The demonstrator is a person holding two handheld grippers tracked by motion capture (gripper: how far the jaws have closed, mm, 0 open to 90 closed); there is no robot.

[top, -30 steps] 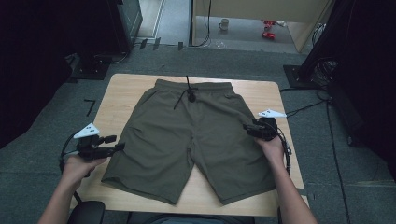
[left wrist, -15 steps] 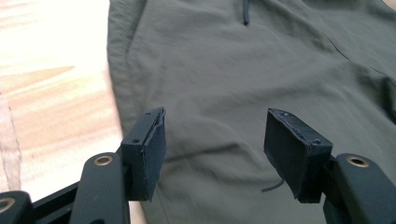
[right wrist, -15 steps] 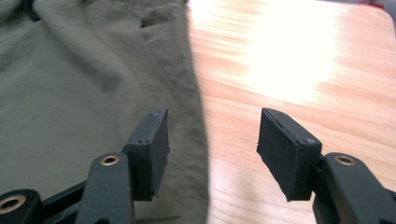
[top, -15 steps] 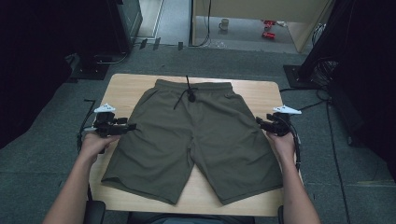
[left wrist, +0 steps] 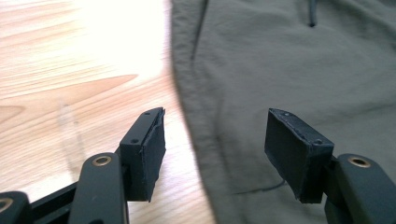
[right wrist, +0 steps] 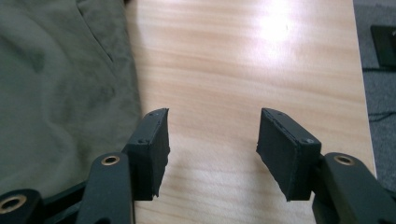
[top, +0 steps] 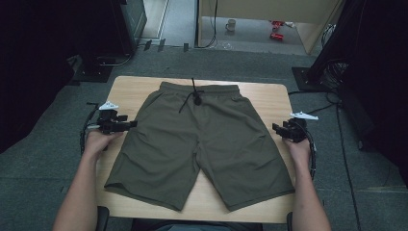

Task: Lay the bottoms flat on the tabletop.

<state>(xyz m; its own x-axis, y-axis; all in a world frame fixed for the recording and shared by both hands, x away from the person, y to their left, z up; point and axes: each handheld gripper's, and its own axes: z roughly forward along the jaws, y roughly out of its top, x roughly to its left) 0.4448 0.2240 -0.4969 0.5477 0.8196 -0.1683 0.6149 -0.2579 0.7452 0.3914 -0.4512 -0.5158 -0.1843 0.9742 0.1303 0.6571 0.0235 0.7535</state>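
Two grippers are held released at the sides of the shorts [top: 202, 144], spread flat on the worktop [top: 269, 96]: left gripper [left wrist: 215, 154] straddling the hem, right gripper [right wrist: 210, 149] over bare wood. Only one layer could be pinched, bunching the fabric.

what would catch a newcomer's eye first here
A pair of olive-green shorts lies spread flat across the middle of the wooden table, waistband and black drawstring at the far edge. The left gripper and right gripper flank it with jaws open, the left one straddling the shorts' side hem.
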